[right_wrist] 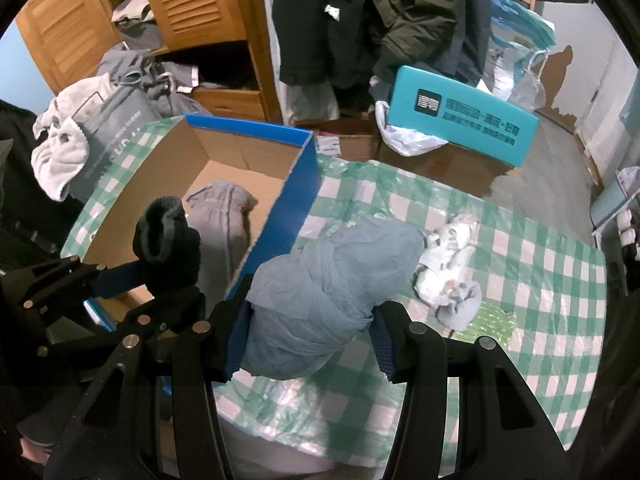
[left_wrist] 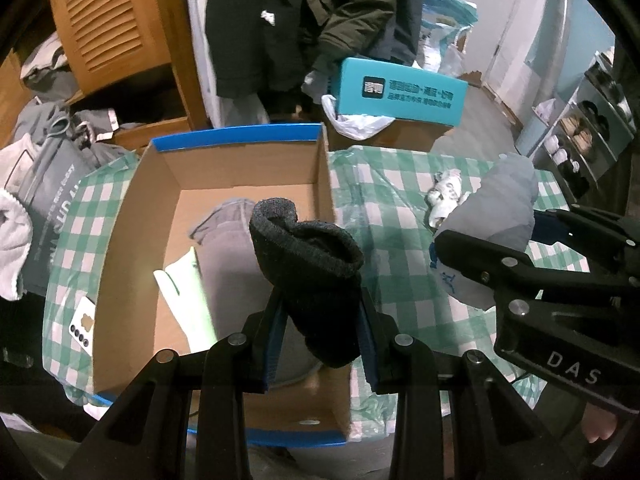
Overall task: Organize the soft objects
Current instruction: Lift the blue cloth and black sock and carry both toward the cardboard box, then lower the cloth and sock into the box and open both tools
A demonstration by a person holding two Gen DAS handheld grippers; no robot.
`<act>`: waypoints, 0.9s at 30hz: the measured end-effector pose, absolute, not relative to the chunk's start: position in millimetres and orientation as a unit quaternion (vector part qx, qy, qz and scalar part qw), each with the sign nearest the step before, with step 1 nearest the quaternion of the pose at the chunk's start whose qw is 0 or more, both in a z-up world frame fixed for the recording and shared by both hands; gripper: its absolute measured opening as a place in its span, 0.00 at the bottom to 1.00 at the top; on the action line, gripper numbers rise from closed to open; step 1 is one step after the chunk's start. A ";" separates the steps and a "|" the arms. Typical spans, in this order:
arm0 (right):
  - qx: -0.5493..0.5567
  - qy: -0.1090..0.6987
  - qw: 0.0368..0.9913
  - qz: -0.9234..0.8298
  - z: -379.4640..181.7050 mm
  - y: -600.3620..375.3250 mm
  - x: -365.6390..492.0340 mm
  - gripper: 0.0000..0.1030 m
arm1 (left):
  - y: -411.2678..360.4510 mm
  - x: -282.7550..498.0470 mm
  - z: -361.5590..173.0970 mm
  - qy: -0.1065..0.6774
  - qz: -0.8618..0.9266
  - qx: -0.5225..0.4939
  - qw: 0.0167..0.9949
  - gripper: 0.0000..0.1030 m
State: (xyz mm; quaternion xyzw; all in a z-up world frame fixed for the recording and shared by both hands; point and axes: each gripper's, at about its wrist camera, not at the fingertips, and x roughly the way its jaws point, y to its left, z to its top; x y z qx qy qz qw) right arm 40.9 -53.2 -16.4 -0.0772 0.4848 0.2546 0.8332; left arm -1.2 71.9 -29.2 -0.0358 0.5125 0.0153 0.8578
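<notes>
Status, judged from what's in view: partly done. Landmark is the open brown cardboard box with blue rim (left_wrist: 240, 138), which sits on the green-and-white checked cloth (right_wrist: 520, 264).

Nearest, left gripper (left_wrist: 322, 320): jaws at a middling width, blue pads pressing both sides of a dark charcoal knitted sock roll (left_wrist: 312, 264). The roll sits squarely between the fingers, cuff end poking out past the tips. It hangs over the box's near-right part, above the floor, not touching it.

Right gripper (right_wrist: 310, 340): also clamped, wider gap, on a pale blue-grey rolled fabric bundle (right_wrist: 328, 276). The bundle fills the gap pad to pad and bulges well beyond the tips. It is outside the box, just right of the blue side wall, above the cloth.

Already in the box: one grey folded garment (left_wrist: 228, 240) on the floor toward the middle, plus a pale green-white flat sheet (left_wrist: 184, 300) near the left wall. I can't tell what that sheet is.

Left to do, my read:
- Drop the sock roll in. It's nearly in position.
- Bring the blue-grey bundle over the wall and in.
- White patterned soft bundle (right_wrist: 448, 264) lies loose on the cloth, further right of the box, beyond the right gripper.

Beyond the box: a teal printed carton (right_wrist: 460, 124) and hanging dark coats (right_wrist: 360, 20). Probably not in scope.
</notes>
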 end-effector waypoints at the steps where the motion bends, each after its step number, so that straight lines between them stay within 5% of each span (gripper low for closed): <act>1: -0.078 0.485 0.833 0.256 -15.9 -51.1 41.5 0.50 | 74.2 -1.5 -29.1 0.512 0.017 -0.037 0.858 0.33; 27: -0.096 0.496 0.813 0.290 -24.1 26.3 49.8 0.50 | 146.2 -4.0 -45.4 0.528 0.077 -0.073 0.843 0.33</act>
